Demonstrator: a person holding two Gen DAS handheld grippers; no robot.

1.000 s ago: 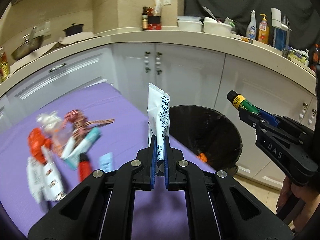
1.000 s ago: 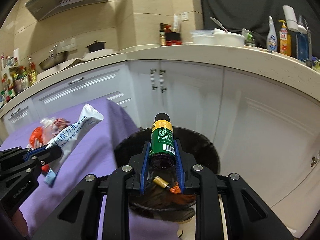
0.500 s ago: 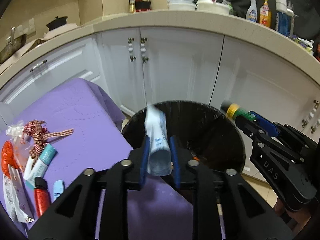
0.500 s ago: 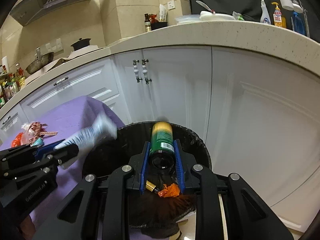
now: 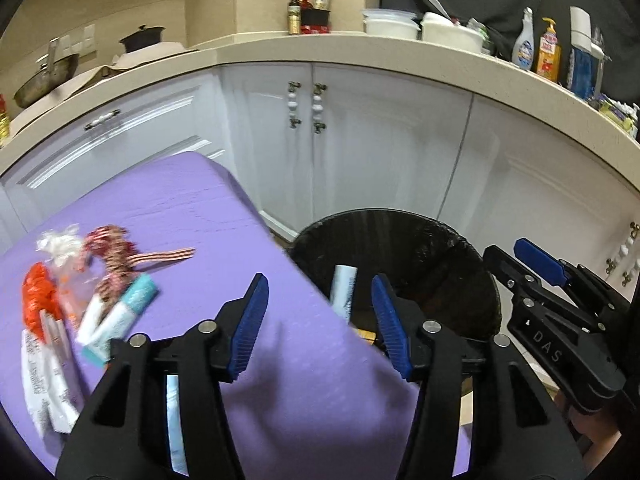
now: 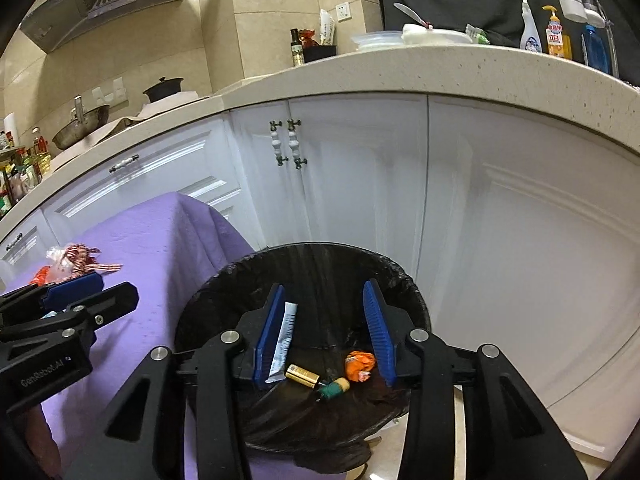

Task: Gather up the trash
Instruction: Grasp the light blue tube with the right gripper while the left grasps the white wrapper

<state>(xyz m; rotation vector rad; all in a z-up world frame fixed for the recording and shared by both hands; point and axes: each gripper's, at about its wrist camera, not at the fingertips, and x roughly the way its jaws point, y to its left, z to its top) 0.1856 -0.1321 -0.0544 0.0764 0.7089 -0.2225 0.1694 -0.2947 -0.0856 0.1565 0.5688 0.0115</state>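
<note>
Left gripper (image 5: 318,320) spread wide, blue pads (image 5: 248,322) holding nothing, poised over the near right edge of the purple tablecloth (image 5: 192,216) with the bin just beyond. Right gripper (image 6: 326,330) likewise spread wide and empty, hanging directly above the bin mouth. Seen from the left wrist, right gripper's blue-tipped fingers (image 5: 540,264) at the right of the bin, apart from it.

Black-lined trash bin (image 6: 400,280) on the floor between the table and the white cabinets (image 6: 360,184). Inside it: a white sachet with blue print (image 6: 284,340) leaning against the left wall, a green bottle with a yellow cap (image 6: 334,388) lying on its side at the bottom, a gold cylinder, seemingly a battery (image 6: 302,374), just left of the bottle, and an orange crumpled wrapper (image 6: 360,364) just right of it. Same sachet (image 5: 344,292) visible from the left wrist view, standing tilted at the bin's left side.

Still on the tablecloth, far left and well apart from the bin: a heap of trash — white printed packets (image 5: 44,380) nearest, a teal-and-white tube (image 5: 120,312), a red crumpled wrapper (image 5: 38,296), a red-and-white checked ribbon (image 5: 128,252) and a clear crumpled bag (image 5: 60,244), all blurred and overlapping. A pale blue strip (image 5: 174,424) partly hidden behind the left gripper's body.

Beige countertop (image 6: 400,68) above the cabinets, carrying spray and soap bottles (image 6: 554,36) at the far right.
</note>
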